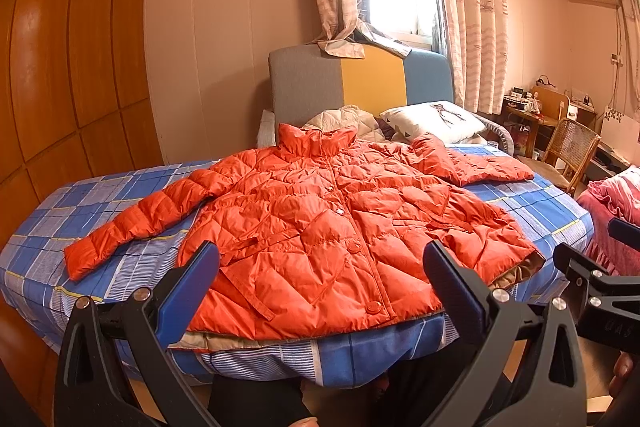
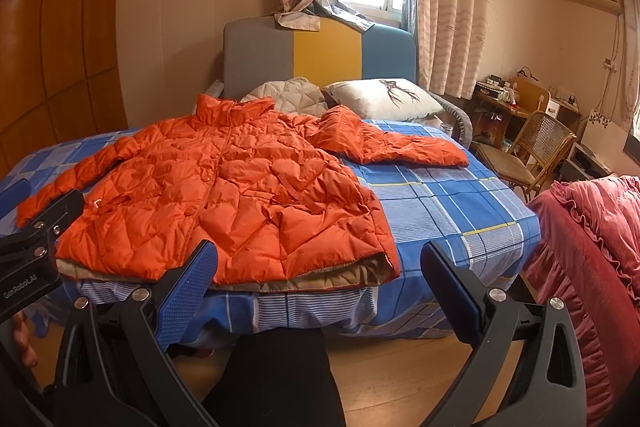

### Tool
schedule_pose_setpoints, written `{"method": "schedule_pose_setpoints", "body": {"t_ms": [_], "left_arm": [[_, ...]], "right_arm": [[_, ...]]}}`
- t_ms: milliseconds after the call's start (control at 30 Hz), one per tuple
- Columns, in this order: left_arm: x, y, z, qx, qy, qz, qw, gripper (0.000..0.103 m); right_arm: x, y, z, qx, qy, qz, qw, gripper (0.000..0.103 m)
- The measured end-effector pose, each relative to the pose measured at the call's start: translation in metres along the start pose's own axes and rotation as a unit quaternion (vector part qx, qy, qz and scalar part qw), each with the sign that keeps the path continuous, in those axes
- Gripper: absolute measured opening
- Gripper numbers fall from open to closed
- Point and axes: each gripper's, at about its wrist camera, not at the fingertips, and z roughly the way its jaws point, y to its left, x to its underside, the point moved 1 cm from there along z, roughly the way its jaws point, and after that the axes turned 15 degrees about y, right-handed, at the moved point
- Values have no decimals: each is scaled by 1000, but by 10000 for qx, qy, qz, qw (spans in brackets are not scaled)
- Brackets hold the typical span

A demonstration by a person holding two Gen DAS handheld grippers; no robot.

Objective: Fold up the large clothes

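orange jacket flat on bed: puffy, light, slick; pinch cuffs or hem. left tongs and right tongs spread, empty.

Orange jacket flat on bed; left tongs agape.

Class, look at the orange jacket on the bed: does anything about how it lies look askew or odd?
Yes. The orange puffer jacket lies buttoned and face up, but unevenly: one sleeve is bent and bunched beside the pillow, while the other sleeve runs out straight. At the hem, the beige lining peeks out.
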Motion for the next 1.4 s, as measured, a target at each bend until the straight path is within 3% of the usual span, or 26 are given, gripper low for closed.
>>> {"method": "schedule_pose_setpoints", "body": {"t_ms": [267, 400, 633, 1000, 1400], "left_arm": [[0, 6, 6, 33, 106, -83, 9999, 101], [0, 22, 24, 352, 427, -382, 9977, 101], [-5, 51, 71, 332, 951, -698, 9925, 101], [-27, 65, 142, 107, 1371, -523, 9891, 101], [-43, 93, 201, 73, 1817, -852, 9796, 101]], "right_arm": [[-1, 0, 4, -3, 78, -9, 10000, 100], [-2, -8, 23, -52, 342, 110, 9993, 100], [-25, -33, 69, 162, 739, 452, 9961, 100], [-73, -66, 169, 488, 1364, 940, 9850, 100], [-121, -108, 250, 830, 1791, 1087, 9743, 100]]}}
